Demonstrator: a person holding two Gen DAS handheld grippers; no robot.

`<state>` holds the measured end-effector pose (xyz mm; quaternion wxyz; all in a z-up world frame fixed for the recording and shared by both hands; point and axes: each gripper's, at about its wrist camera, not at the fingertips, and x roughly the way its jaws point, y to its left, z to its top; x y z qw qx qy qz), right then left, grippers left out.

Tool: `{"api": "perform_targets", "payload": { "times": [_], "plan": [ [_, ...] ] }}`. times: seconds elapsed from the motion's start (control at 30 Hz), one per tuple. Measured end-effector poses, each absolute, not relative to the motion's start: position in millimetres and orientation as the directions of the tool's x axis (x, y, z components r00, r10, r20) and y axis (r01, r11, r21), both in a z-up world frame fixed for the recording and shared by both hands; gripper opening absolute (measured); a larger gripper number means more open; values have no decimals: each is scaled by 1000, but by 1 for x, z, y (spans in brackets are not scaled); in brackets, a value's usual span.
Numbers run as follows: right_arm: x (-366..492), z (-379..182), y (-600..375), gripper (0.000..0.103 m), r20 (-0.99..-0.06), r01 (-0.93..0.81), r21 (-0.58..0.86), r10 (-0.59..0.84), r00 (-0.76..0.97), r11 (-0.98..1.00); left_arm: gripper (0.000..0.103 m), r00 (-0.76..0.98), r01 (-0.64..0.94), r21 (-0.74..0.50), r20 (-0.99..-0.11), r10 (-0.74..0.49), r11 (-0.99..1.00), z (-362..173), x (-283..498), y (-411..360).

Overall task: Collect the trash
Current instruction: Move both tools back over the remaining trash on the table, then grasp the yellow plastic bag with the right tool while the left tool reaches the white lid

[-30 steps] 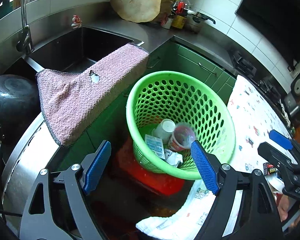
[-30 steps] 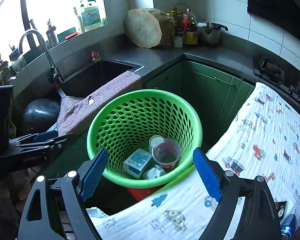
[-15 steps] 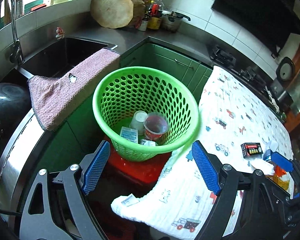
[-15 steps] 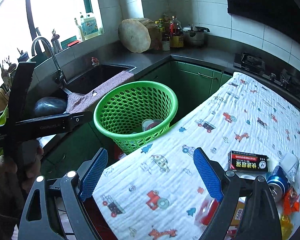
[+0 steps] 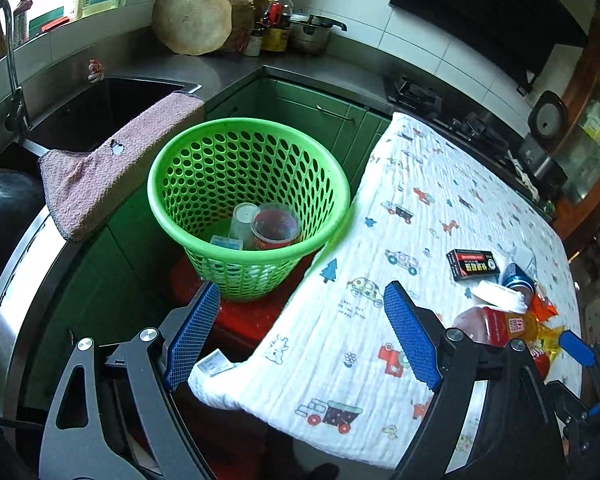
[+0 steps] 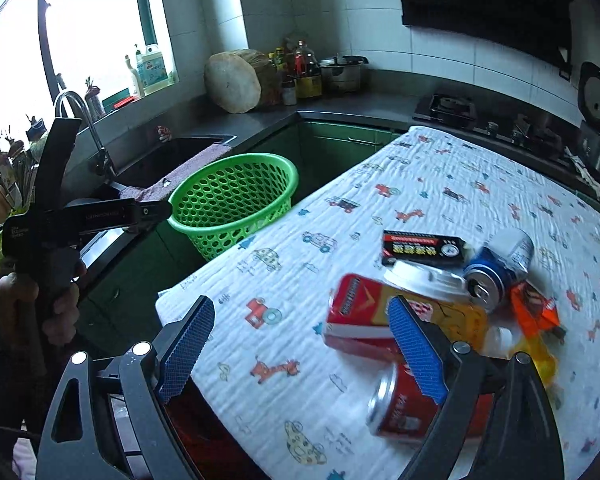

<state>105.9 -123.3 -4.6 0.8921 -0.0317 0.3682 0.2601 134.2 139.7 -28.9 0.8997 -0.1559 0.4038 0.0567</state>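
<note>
Left wrist view: the left gripper [image 5: 302, 336] hangs with its blue-padded jaws spread and nothing between them, above the near corner of the white cloth printed with cartoon cars [image 5: 380, 320] that covers the table. Just beyond the cloth's left edge stands the green perforated plastic basket [image 5: 244, 168], set on something red; inside it lie a clear plastic cup with red residue [image 5: 276, 226], a white cup [image 5: 242, 218] and a small blue-and-white packet [image 5: 226, 243]. A pink towel [image 5: 112, 168] is draped over the sink edge beside it. To the right on the cloth lies a black rectangular box with red lettering [image 5: 472, 264].

Right wrist view: the right gripper [image 6: 300, 348] is likewise released and empty, held over the cloth. The uncollected trash is clustered near its right jaw: a red carton [image 6: 360, 312], a yellow bottle with a white cap [image 6: 440, 300], a red drink can [image 6: 400, 404], a blue-and-white can [image 6: 500, 260] and an orange wrapper [image 6: 534, 312]. A hand [image 6: 40, 300] grips the left tool's handle.
</note>
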Motion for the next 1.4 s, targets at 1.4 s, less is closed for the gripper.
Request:
{"api": "perform_targets", "payload": {
  "times": [1.4],
  "plan": [
    [129, -56, -312, 82, -728, -73, 296, 274, 629, 952, 83, 555, 259, -166, -781, -287, 951, -33, 172, -29]
  ]
}}
